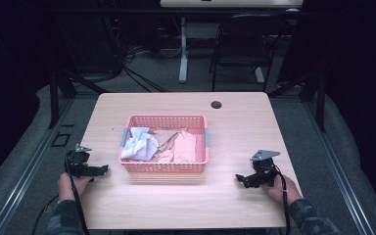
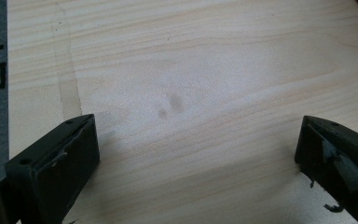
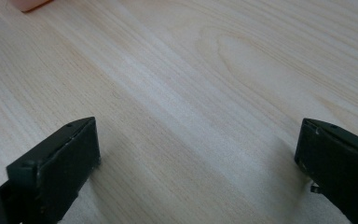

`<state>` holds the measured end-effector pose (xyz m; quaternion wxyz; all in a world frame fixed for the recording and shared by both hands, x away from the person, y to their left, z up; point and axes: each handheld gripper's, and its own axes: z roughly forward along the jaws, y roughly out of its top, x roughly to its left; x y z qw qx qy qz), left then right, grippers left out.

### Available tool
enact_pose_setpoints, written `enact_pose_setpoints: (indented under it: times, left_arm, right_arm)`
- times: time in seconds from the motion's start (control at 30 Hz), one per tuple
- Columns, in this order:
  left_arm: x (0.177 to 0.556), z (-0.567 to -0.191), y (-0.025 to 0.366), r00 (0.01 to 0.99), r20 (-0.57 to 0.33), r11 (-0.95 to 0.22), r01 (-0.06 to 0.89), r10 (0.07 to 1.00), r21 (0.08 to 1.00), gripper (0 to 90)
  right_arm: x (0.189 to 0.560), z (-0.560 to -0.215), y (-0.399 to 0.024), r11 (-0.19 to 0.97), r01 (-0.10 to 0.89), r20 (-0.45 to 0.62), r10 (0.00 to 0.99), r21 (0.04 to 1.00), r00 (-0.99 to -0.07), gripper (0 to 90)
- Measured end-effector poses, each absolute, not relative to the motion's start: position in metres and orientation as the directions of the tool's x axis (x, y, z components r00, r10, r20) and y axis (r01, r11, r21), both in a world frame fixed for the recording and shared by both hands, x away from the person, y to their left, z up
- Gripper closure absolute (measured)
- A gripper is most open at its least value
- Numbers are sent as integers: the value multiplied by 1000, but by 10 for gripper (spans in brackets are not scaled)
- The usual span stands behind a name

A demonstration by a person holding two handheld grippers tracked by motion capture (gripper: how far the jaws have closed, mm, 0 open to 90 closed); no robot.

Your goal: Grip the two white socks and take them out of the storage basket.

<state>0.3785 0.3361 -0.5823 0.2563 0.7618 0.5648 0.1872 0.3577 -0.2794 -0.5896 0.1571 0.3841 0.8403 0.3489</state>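
Note:
A pink mesh basket point(image 1: 164, 166) stands in the middle of the light wooden table point(image 1: 235, 132). Inside it lie a crumpled white-lilac cloth point(image 1: 140, 143) on the left and peach-coloured cloths point(image 1: 182, 146) on the right. My left gripper point(image 1: 104, 169) rests on the table left of the basket, jaws pointing toward it. In the left gripper view point(image 2: 196, 140) its jaws stand wide apart over bare wood. My right gripper point(image 1: 239, 179) lies on the table right of the basket, pointing left. In the right gripper view point(image 3: 196, 140) its jaws are also spread wide with nothing between them.
A round cable hole point(image 1: 216, 104) sits near the table's far edge. Behind the table are a black chair point(image 1: 245, 44) and another desk's white leg point(image 1: 183, 49). A corner of the basket point(image 3: 28, 4) peeks in at the top left of the right gripper view.

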Motion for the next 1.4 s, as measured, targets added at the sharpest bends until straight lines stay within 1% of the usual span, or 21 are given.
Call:
enact_pose_setpoints:
  times: [0.47,0.73,0.83,0.93,1.07,1.23,1.4]
  left_arm:
    - [379,-582,336,300,-4,-239,765,954,598,0]
    - [377,-580,337,282,-5,-227,781,959,582,0]
    - [376,-578,339,285,-15,-224,782,958,582,1]
    - [375,-573,338,294,-6,-235,776,956,585,1]
    - [375,-564,336,304,-44,-221,778,952,588,0]
    - [373,-558,333,315,-49,-229,782,948,580,0]
    - [372,-545,335,324,-97,-211,788,941,579,0]
  right_arm:
    - [358,-590,-279,461,536,3,756,707,-655,0]
    - [358,-590,-279,460,536,3,757,708,-654,0]
    - [358,-590,-279,461,536,3,756,707,-654,0]
    - [358,-590,-279,461,536,3,756,707,-654,0]
    - [358,-590,-279,461,536,3,756,708,-654,0]
    - [358,-590,-279,460,536,3,757,708,-653,0]
    - [357,-590,-279,460,536,3,757,708,-654,0]
